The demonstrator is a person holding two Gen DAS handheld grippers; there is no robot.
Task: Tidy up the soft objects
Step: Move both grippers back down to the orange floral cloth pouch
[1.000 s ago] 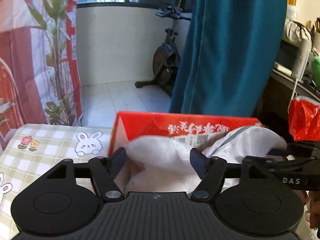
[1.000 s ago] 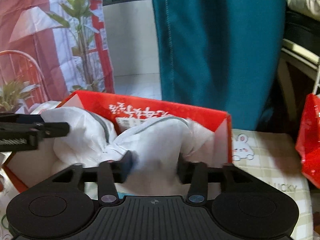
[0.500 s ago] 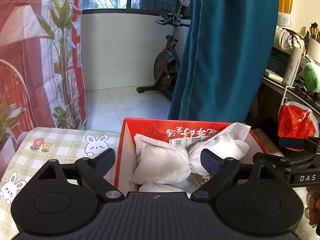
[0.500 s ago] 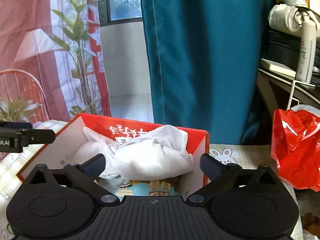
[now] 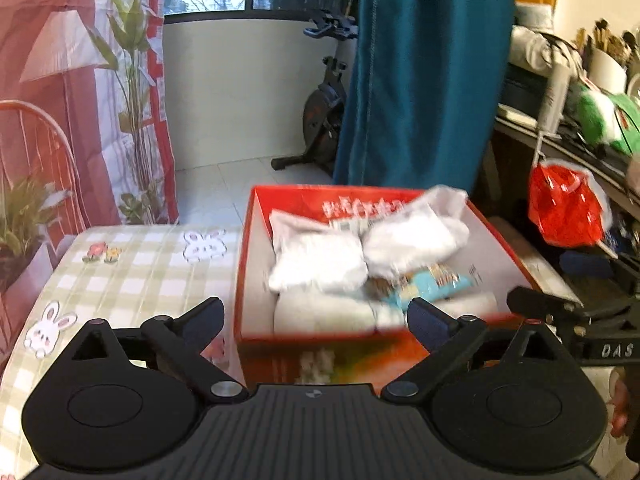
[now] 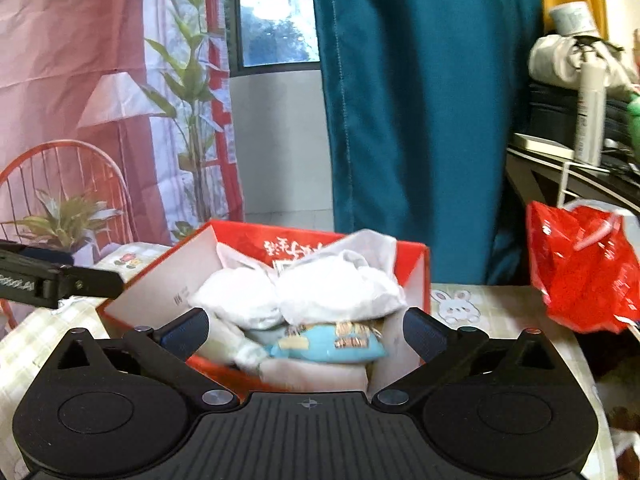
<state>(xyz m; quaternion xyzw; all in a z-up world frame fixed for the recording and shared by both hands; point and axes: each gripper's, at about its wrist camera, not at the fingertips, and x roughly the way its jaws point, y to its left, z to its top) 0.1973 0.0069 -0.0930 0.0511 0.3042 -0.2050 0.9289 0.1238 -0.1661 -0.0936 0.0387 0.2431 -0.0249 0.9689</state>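
A red cardboard box (image 5: 256, 240) (image 6: 414, 276) stands on the checked tablecloth. Inside lie two white soft bundles (image 5: 320, 260) (image 6: 340, 292) side by side, on top of a light blue packet (image 5: 432, 284) (image 6: 328, 342) and more white soft things. My left gripper (image 5: 316, 322) is open and empty, held back above the box's near wall. My right gripper (image 6: 306, 330) is open and empty, pulled back at the box's near edge. The right gripper's finger (image 5: 540, 308) shows at the right of the left wrist view.
The green-and-cream checked tablecloth (image 5: 132, 272) with bunny prints lies left of the box. A red plastic bag (image 6: 580, 268) (image 5: 564, 208) hangs to the right. A teal curtain (image 6: 408, 100) hangs behind the table. A cluttered shelf (image 5: 580, 120) stands at far right.
Both grippers opened, let go of the white bundles inside the box, and pulled back and up. The bundles now lie loose in the box.
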